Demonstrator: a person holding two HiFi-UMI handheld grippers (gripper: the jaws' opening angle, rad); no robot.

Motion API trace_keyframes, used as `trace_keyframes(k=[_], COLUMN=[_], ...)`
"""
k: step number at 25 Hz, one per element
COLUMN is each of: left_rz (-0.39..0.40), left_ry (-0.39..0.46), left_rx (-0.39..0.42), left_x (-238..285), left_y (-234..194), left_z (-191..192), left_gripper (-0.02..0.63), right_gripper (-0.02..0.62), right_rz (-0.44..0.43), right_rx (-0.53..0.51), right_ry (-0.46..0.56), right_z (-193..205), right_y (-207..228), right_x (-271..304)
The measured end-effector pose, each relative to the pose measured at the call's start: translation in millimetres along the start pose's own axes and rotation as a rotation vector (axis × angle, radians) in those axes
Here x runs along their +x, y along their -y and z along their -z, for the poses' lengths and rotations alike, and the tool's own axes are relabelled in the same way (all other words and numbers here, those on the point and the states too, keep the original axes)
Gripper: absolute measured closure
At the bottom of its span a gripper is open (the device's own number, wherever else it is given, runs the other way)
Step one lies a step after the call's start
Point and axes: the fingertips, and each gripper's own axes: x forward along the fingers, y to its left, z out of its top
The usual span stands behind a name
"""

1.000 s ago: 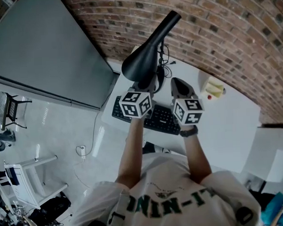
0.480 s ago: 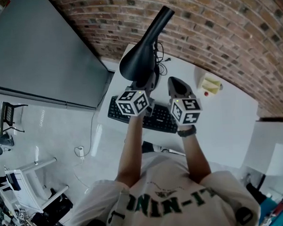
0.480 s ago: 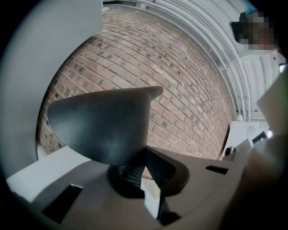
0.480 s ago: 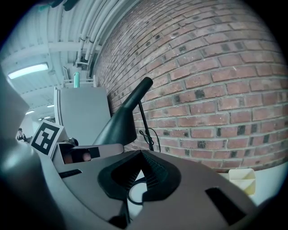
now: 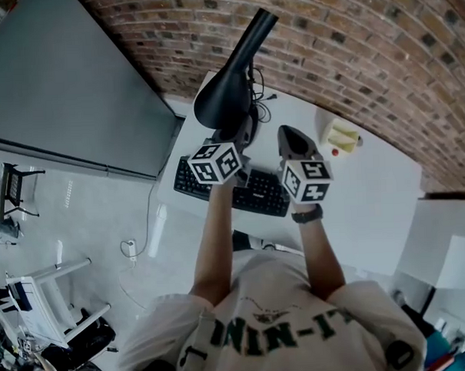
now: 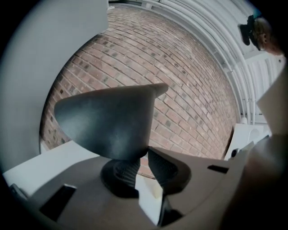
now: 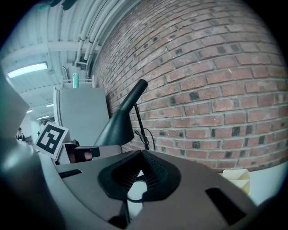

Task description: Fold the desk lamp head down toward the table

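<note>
Black cone lamp head [image 5: 223,104] tilts over white table [image 5: 371,194].

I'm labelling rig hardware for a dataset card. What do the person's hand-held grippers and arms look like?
Both the left hand-held gripper and the right hand-held gripper have grey-brown bodies with black ribbed pads, each carrying a white cube bearing black square markers. The person wears a white T-shirt with dark lettering and a dark wristband on the right wrist.

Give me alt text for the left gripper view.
A black lamp head fills the centre, its rim at the tips of the left gripper, whose jaws have just been opening and stand slightly apart, not clamping it. Behind, brick wall; below, white table.
</note>
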Motion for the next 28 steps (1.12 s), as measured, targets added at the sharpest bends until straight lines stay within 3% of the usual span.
trace_keyframes(k=[3,7,11,20,28], left_rz=[-0.065,-0.142,-0.216,-0.321,-0.381], left_ry=[-0.036,-0.067,-0.042,0.024,0.087], left_rx=[0.006,0.032,0.082,0.340,0.418], left_x=[-10,-37,-69,-134,-181], left_y=[-8,-14,-10,55,100], left_z=[8,18,18,0,5], left_gripper=[0.526,0.526,0.525,0.526,0.566], right_gripper=[0.594,0.594,0.595,0.595,0.595], right_rz=[0.000,-0.012,-0.049,-0.109,-0.149], right_rx=[-0.008,-0.007,0.006,-0.030,-0.060], right_ry=[0.007,0.020,0.053,0.098,0.151], right_z=[0,0,-3,-3,-1], right_y=[0,-1,-9,-30,-40], right_x=[-10,-25,-41,-90,-129])
